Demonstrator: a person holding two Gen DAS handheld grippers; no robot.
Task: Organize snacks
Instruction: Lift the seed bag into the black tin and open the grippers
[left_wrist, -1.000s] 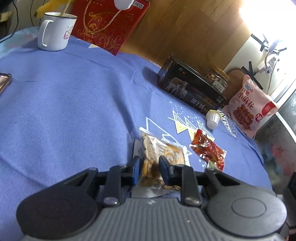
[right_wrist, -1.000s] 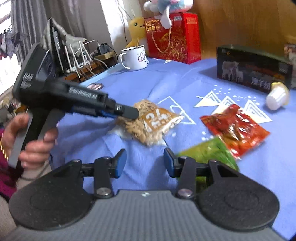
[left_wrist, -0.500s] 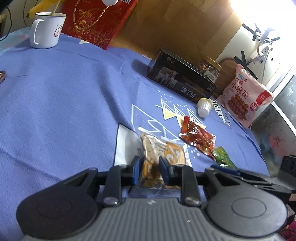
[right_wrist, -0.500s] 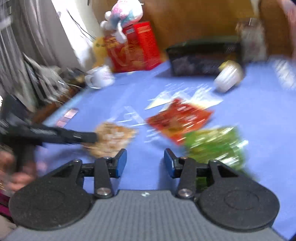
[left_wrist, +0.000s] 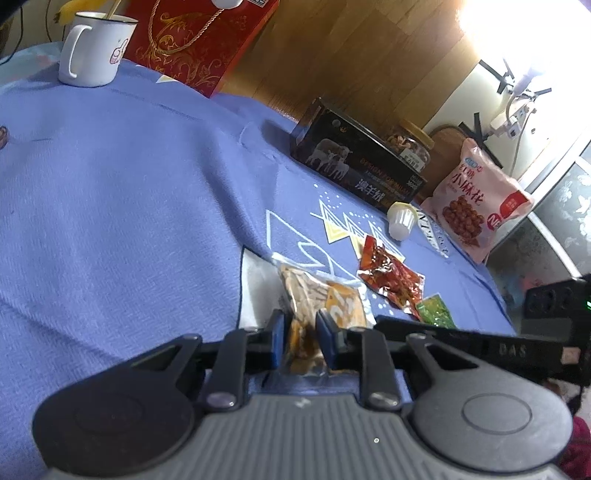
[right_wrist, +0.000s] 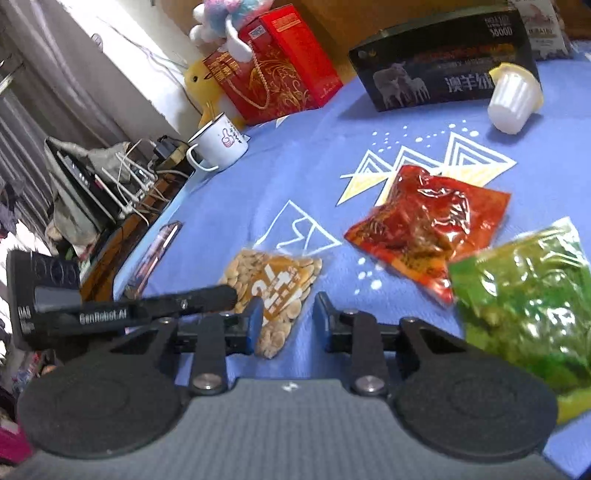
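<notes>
Blue cloth (left_wrist: 129, 184) covers the bench, w/ the snacks scattered toward 3 o'clock of the left view. We have the left tool (left_wrist: 300, 334) clenched on the near end of the seed packet (left_wrist: 325, 299); the clear-and-orange pack sits pinched between the two blue pads (left_wrist: 277, 332), its far end resting on or just above the cloth, can't tell which. Our right tool (right_wrist: 286, 319) hangs released, jaws apart, nothing between them, just beside the same seed packet at approx 9 o'clock of its own view.

Other snacks: red packet (right_wrist: 428, 229) lies flat just beyond at 1 o'clock, green packet (right_wrist: 524, 302) at 3 o'clock touching or overlapping the red one's corner. White jelly cup (right_wrist: 513, 99) lies on its side near the black box (right_wrist: 443, 62); pink snack bag (left_wrist: 476, 206) leans at the bench's far edge.

Step in hand, as we judge it: relocating the seed packet, 1st of the small packs. Next move calls for carrying it to wherever the snacks get grouped, prob. near the pink bag and box, w/o the thin film slipping from the pads. Right tool is free for the green packet, which needs a low, flat approach at an edge.
</notes>
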